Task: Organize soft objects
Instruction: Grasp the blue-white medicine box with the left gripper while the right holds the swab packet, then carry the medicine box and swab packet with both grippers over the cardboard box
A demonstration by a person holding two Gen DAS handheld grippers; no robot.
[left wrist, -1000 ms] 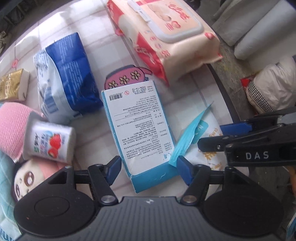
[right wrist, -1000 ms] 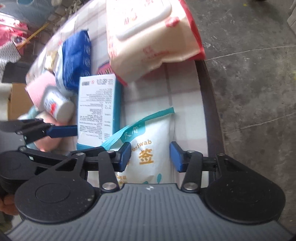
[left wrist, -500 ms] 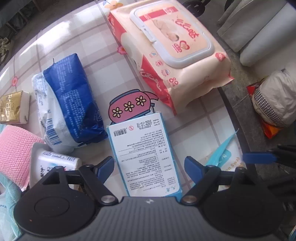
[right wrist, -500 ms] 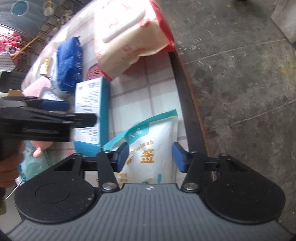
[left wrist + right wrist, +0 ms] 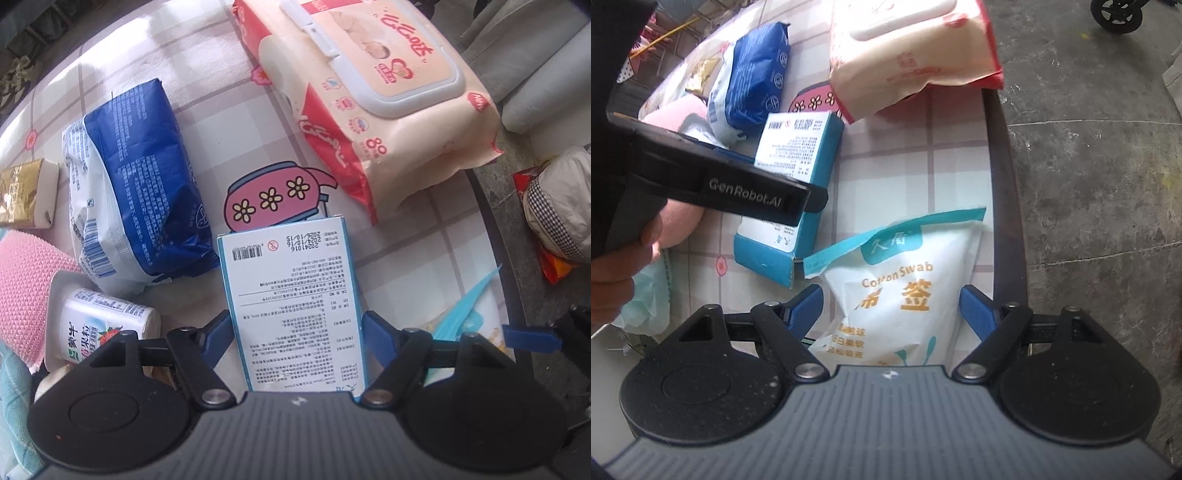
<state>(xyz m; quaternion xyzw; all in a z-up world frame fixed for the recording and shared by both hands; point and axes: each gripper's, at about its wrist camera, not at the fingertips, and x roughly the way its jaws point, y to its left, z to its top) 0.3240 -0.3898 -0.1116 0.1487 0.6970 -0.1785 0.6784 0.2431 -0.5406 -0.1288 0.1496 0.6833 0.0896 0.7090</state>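
Note:
My left gripper [image 5: 297, 334] is open, its fingers on either side of a teal-and-white box [image 5: 291, 295] lying flat on the table; I cannot tell whether the pads touch it. The box also shows in the right wrist view [image 5: 792, 173], partly under the left gripper's body. My right gripper [image 5: 890, 312] is open and straddles a white cotton swab bag [image 5: 905, 291] with a torn teal top strip, near the table's right edge. A pink wet-wipes pack [image 5: 369, 92] lies beyond the box. A blue-and-white tissue pack [image 5: 136, 184] lies to its left.
A yogurt cup [image 5: 99, 325], a pink knitted cloth [image 5: 26, 288] and a gold tissue packet [image 5: 26, 192] lie at the left. The checked tablecloth [image 5: 417, 236] ends at a dark table rim [image 5: 1001, 166], with concrete floor [image 5: 1089, 147] beyond. Bags [image 5: 557, 206] sit on the floor.
The left gripper has drawn back and opened wider around the teal box, which now lies straighter between its fingers. The right gripper has opened wider around the cotton swab bag.

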